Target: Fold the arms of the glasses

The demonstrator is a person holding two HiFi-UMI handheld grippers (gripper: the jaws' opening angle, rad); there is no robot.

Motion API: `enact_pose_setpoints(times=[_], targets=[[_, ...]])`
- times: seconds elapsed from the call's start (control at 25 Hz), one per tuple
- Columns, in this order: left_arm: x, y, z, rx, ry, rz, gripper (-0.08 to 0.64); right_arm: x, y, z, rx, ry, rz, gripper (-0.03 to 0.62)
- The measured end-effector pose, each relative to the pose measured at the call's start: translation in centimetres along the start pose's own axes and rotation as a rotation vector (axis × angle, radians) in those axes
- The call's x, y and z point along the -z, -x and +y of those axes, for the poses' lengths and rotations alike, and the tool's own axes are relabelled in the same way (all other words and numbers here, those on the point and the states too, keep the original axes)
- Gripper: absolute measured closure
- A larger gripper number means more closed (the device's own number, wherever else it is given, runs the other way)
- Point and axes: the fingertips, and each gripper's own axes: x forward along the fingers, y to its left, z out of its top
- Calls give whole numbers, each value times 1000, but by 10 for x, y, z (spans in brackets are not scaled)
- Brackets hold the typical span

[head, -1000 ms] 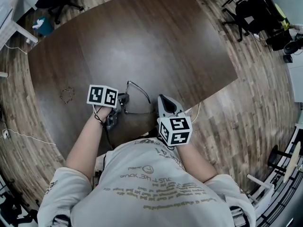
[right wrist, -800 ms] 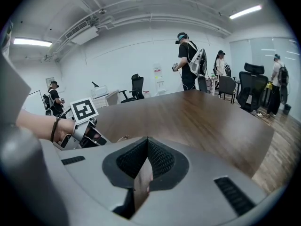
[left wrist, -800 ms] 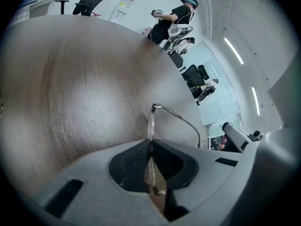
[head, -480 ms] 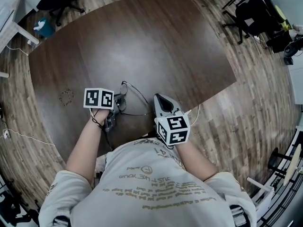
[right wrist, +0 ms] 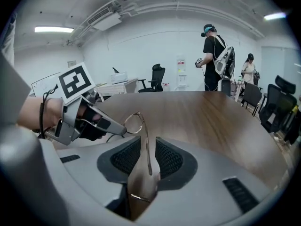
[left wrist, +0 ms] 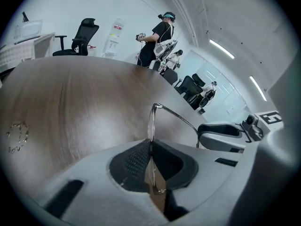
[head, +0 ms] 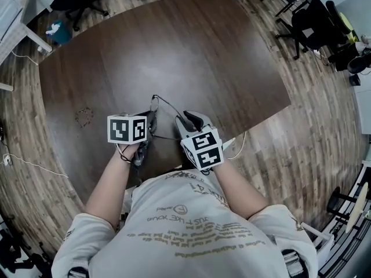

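Note:
Thin wire-framed glasses [head: 155, 104] hang just above the dark wooden table [head: 191, 51], near its front edge. My left gripper [head: 151, 120] is shut on them: in the left gripper view its pads clamp a lens [left wrist: 151, 121] edge-on, and one temple arm [left wrist: 181, 120] reaches off to the right. My right gripper [right wrist: 145, 157] has just been opening. The other temple arm [right wrist: 146, 149] lies loose in the gap between its pads. In the right gripper view the left gripper [right wrist: 120, 132] holds the lens rim [right wrist: 133, 124].
A small beaded ring [head: 84, 116] lies on the table to the left. Office chairs [head: 307, 16] stand round the table on the wood floor. A person [right wrist: 212, 55] with grippers stands beyond the far end. A thin cable [head: 35, 165] runs across the floor at left.
The right gripper has slid left, closer to the left gripper. The left gripper has risen a little and turned, and the glasses have tilted up with it.

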Motion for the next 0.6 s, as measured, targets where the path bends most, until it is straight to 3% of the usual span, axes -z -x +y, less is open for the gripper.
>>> enact_pose_setpoints(times=[0.24,0.6], targets=[[-2,9,-6,-33,-78,-25,531,-8,-6,2,12,40,26,509],[-5,15,-6,-41,-117,-41,531,-7,-11,14,-13,47,63,551]])
